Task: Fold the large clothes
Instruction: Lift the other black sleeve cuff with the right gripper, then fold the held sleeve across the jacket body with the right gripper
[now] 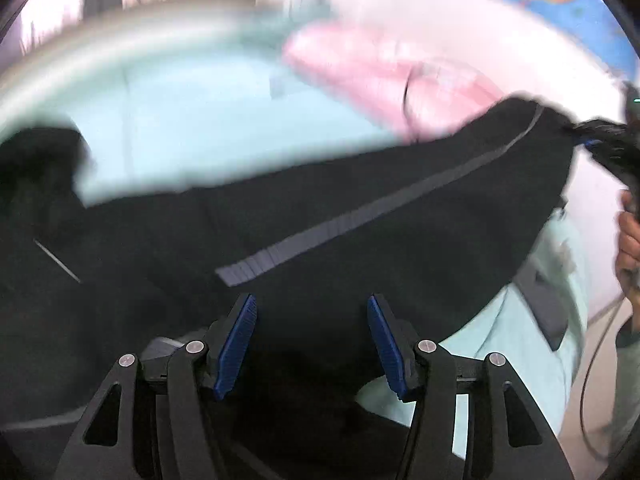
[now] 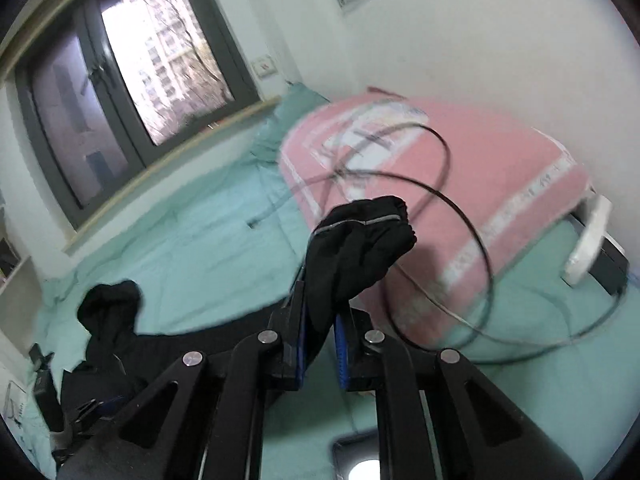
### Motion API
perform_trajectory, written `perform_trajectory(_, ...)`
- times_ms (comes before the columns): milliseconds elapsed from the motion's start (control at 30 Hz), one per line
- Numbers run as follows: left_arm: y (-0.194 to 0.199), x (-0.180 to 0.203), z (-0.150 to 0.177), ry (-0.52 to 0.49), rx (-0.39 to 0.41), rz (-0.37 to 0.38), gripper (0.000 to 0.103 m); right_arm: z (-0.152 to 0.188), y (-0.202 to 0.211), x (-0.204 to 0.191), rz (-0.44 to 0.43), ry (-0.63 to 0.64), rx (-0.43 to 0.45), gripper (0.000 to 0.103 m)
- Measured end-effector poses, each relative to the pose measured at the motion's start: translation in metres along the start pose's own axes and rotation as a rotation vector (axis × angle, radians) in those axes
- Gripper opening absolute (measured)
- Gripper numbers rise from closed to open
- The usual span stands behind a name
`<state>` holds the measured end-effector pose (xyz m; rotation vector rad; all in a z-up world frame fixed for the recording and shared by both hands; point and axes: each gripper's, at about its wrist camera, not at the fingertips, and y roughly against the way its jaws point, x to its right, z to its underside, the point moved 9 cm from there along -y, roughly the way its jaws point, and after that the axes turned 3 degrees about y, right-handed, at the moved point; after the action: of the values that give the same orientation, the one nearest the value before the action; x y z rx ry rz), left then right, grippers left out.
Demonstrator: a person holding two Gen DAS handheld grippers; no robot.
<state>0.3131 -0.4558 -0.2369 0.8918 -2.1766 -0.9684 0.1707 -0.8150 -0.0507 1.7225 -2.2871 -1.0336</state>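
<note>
Garment stretches across the bed, one end bunched at the far left, the other pulled up to the right. Left tongs sit over its near edge. Right tongs have a fold between them. Behind lies the folded quilt against the wall, cable looping across it; window far left.

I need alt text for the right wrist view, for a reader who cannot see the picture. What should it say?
The right claw is shut on a bunched end of a black garment, lifting it above a bed with a mint-green sheet. Behind it lie a folded pink blanket and a looping black cable. A window is at the upper left.
</note>
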Motion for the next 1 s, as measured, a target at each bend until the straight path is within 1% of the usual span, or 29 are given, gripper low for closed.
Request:
perform_trajectory(33, -0.024, -0.003, 0.011, 0.036, -0.083, 0.028, 0.058, 0.007, -0.004, 0.004, 0.027, 0.014, -0.015, 0.016)
perform_trajectory(67, -0.041, -0.009, 0.019, 0.045, -0.119, 0.008, 0.058, 0.014, -0.01, 0.005, 0.026, 0.013, -0.029, 0.016)
perform_trajectory(133, -0.036, -0.004, 0.018, 0.012, -0.102, -0.008, 0.058, 0.033, -0.026, 0.007, -0.018, -0.023, -0.074, 0.015)
perform_trajectory(167, -0.031, -0.002, 0.018, 0.001, -0.096, -0.008, 0.058, 0.04, -0.034, 0.008, -0.018, -0.027, -0.092, 0.015)
perform_trajectory(233, -0.011, 0.0, 0.014, -0.008, -0.069, 0.025, 0.058, 0.049, -0.046, 0.003, -0.03, -0.008, -0.109, 0.015)
perform_trajectory(267, 0.004, -0.001, 0.012, -0.002, -0.046, 0.047, 0.058, 0.051, -0.048, -0.006, -0.052, 0.007, -0.11, 0.015)
perform_trajectory(333, 0.03, -0.009, 0.008, 0.014, -0.005, 0.066, 0.058, 0.053, -0.044, -0.027, -0.093, 0.045, -0.102, 0.015)
perform_trajectory(433, 0.08, -0.03, 0.005, 0.033, 0.076, 0.058, 0.058, 0.053, -0.033, -0.063, -0.126, 0.109, -0.095, 0.015)
perform_trajectory(533, 0.137, -0.063, 0.01, 0.044, 0.152, 0.007, 0.058, 0.051, -0.02, -0.12, -0.153, 0.202, -0.076, 0.015)
perform_trajectory(600, 0.172, -0.09, 0.02, 0.059, 0.191, -0.041, 0.058, 0.054, -0.011, -0.157, -0.178, 0.256, -0.06, 0.015)
perform_trajectory(700, 0.221, -0.134, 0.033, 0.116, 0.233, -0.114, 0.058, 0.06, 0.0, -0.218, -0.216, 0.33, -0.043, 0.015)
perform_trajectory(767, 0.256, -0.167, 0.044, 0.162, 0.277, -0.158, 0.058, 0.067, 0.007, -0.258, -0.233, 0.377, -0.039, 0.015)
perform_trajectory(900, 0.307, -0.209, 0.073, 0.232, 0.339, -0.196, 0.058, 0.086, 0.018, -0.336, -0.292, 0.464, -0.039, 0.015)
perform_trajectory(967, 0.324, -0.227, 0.089, 0.263, 0.358, -0.203, 0.058, 0.103, 0.023, -0.381, -0.332, 0.513, -0.049, 0.015)
perform_trajectory(1000, 0.328, -0.233, 0.096, 0.274, 0.358, -0.205, 0.059, 0.111, 0.025, -0.397, -0.35, 0.531, -0.056, 0.015)
